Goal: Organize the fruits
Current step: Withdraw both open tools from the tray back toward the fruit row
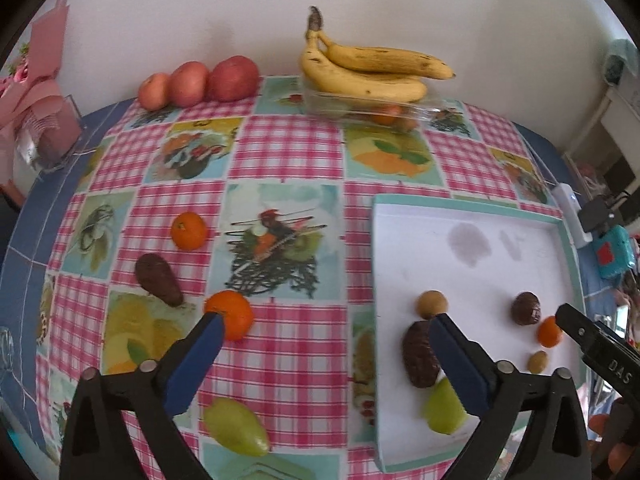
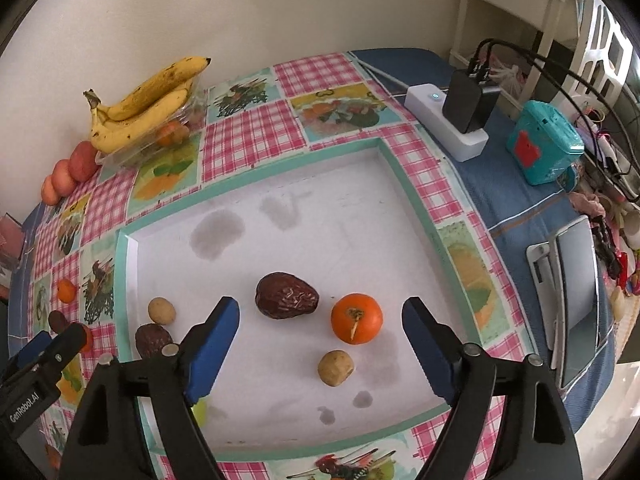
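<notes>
A white tray with a teal rim (image 1: 468, 208) (image 2: 248, 184) lies on the checked tablecloth. In it lie a dark wrinkled fruit (image 2: 286, 295) (image 1: 525, 308), an orange (image 2: 356, 318) (image 1: 550, 332), two small tan fruits (image 2: 336, 368) (image 2: 161, 311), a dark avocado (image 1: 420, 354) (image 2: 153, 340) and a green pear (image 1: 442, 406). On the cloth left of the tray lie two oranges (image 1: 230, 315) (image 1: 189, 230), a dark avocado (image 1: 158, 274) and a green pear (image 1: 236, 426). My left gripper (image 1: 326, 322) is open and empty above the cloth. My right gripper (image 2: 320, 312) is open and empty over the tray.
Bananas (image 1: 368, 68) rest on a clear plastic box (image 1: 372, 110) at the back. Three red apples (image 1: 196, 82) line the wall. A pink gift bag (image 1: 40, 92) stands far left. A power strip with charger (image 2: 456, 120), a teal box (image 2: 540, 144) and a tablet (image 2: 572, 300) sit right.
</notes>
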`<state>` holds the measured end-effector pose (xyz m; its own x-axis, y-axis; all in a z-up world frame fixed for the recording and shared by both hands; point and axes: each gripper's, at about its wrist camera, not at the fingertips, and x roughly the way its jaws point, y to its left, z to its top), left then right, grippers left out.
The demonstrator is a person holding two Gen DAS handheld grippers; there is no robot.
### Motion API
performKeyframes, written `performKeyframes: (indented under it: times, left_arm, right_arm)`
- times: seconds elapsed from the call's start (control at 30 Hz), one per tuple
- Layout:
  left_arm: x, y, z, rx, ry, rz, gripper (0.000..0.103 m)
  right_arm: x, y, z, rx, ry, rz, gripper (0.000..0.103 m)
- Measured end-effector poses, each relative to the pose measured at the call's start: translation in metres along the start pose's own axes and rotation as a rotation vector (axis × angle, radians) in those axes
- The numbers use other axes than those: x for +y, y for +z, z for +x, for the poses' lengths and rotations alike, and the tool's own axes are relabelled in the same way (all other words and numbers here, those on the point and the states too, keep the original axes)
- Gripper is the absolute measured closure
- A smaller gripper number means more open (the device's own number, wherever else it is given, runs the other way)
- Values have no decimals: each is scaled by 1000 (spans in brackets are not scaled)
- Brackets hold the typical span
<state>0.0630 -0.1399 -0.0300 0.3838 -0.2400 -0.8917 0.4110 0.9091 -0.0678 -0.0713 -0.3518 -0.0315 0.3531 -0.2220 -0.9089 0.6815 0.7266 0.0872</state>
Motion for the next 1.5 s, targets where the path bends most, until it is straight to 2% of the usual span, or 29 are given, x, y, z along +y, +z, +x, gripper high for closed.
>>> performKeyframes:
  times: [0.27, 0.4, 0.7, 0.87, 1.03, 1.2, 1.5]
  left_arm:
    - [23, 5, -4, -22, -4, -64, 0]
    - [38, 9, -8, -47, -8, -93, 0]
    - [106, 16, -19, -112, 6, -206, 0]
    - [155, 13, -18, -95, 24, -282, 0]
    - [195, 7, -16, -64, 99, -336, 0]
    - [235, -2, -14, -51, 83, -423, 0]
    - [258, -6, -16, -46, 70, -476, 0]
  right_arm:
    - [6, -2, 2, -18, -7, -19, 11]
    - [10, -1, 1, -36, 25, -6, 11]
    - [46, 1, -3, -60, 90, -56, 11]
    - [80, 1, -3, -54, 113, -104, 11]
    - [119, 1, -5, -52, 146, -155, 11]
    - [168, -3, -5, -47, 166, -235, 11]
    - [236, -15, -2, -33, 197, -346, 11]
